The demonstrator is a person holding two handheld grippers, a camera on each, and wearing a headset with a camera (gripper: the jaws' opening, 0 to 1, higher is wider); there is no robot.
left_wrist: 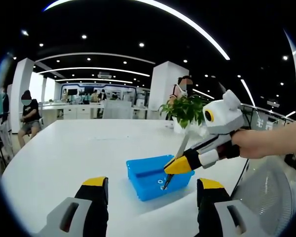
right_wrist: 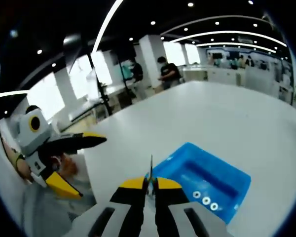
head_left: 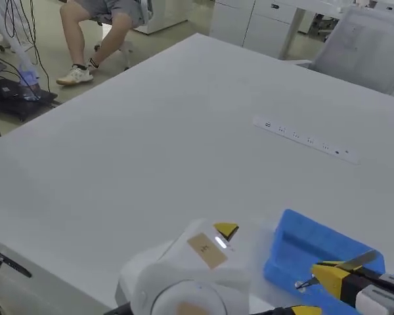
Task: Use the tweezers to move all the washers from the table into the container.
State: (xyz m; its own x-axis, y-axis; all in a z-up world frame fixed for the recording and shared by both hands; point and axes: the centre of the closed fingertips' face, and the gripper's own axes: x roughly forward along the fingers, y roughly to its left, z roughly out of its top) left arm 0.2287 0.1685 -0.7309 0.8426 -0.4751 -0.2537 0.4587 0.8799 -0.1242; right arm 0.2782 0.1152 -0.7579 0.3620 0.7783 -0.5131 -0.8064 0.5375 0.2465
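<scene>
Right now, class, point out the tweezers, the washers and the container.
tweezers [left_wrist: 183,144]: left gripper view, on the bare shaft.
washers [right_wrist: 205,200]: right gripper view, on the middle washer.
container [right_wrist: 219,161]: right gripper view, on its far rim.

Wide bare table [head_left: 151,144] ahead and off to the left, with plenty of room to pass. Far right, a power strip [head_left: 305,139] lies flat, well apart from the blue container [head_left: 295,243]. Over one edge of the container hangs the right gripper [right_wrist: 150,183], clamped on tweezers [right_wrist: 151,168]; the rest of the top is clear. The left gripper [left_wrist: 152,183], jaws spread, crowds the container's side.
</scene>
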